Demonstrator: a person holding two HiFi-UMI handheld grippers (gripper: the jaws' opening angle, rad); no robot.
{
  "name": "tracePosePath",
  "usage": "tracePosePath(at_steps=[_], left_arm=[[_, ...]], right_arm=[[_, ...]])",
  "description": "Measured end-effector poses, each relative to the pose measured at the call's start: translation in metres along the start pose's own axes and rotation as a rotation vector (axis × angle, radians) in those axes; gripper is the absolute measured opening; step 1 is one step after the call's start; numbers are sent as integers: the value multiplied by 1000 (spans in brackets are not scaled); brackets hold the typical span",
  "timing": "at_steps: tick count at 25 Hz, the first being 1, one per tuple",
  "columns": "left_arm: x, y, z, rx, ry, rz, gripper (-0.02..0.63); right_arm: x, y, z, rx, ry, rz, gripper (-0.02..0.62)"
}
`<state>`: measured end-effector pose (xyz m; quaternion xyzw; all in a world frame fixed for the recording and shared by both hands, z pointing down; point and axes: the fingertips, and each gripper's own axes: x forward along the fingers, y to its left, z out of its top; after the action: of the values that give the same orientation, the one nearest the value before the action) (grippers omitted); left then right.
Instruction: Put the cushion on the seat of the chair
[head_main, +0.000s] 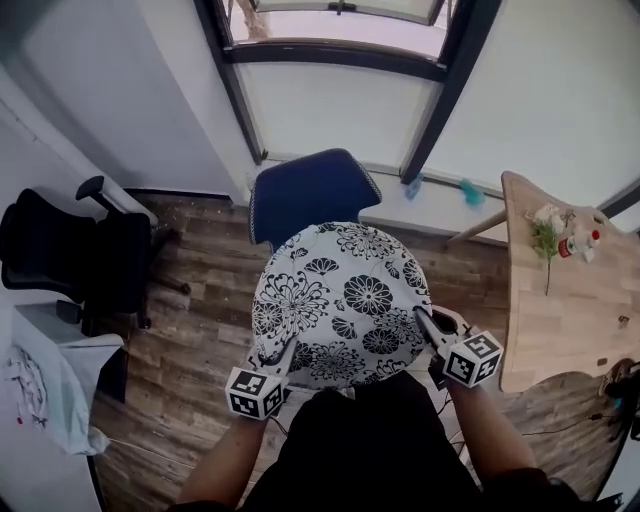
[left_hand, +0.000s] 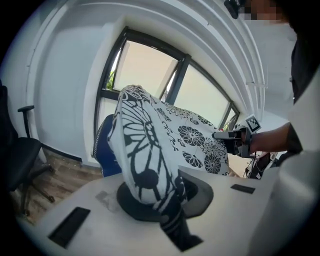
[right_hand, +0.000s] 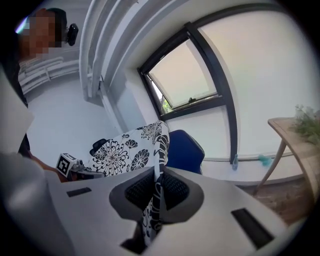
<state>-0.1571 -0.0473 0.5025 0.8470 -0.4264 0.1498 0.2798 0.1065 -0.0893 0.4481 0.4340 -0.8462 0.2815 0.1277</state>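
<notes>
Fingers on both sides are clamped on fabric. left gripper (left_hand: 165, 200) pinches the near-left rim of the cushion (head_main: 345, 300), with a thick fold bunched between nearly closed jaws. right gripper (right_hand: 157, 192) nips a thin bit of the near-right rim, jaws practically together. No gap at the pads on either side, so the grip looks solid. The round black-on-white floral cushion is spread between the two grippers over the blue chair (head_main: 312, 190). The backrest shows past its far edge and the seat is hidden underneath, so can't tell if it's touching yet. My read: lowering onto the seat. Next move needs both hands down evenly, far edge against the backrest and centred, then both jaws released together to avoid skew. Black office chair (head_main: 80, 250) on the left and wooden table (head_main: 560, 300) on the right are well apart, so no interference.
</notes>
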Motion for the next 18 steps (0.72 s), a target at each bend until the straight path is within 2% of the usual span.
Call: tracePosePath(at_steps=[8, 12, 18], left_arm=[[52, 29, -16, -35, 48, 53, 21], [81, 48, -32, -39, 93, 75, 20], [120, 75, -71, -95, 153, 104, 20]], right_arm=[[55, -41, -12, 32, 86, 45, 37], [84, -62, -32, 21, 124, 80, 37], [129, -89, -66, 74, 173, 104, 37]])
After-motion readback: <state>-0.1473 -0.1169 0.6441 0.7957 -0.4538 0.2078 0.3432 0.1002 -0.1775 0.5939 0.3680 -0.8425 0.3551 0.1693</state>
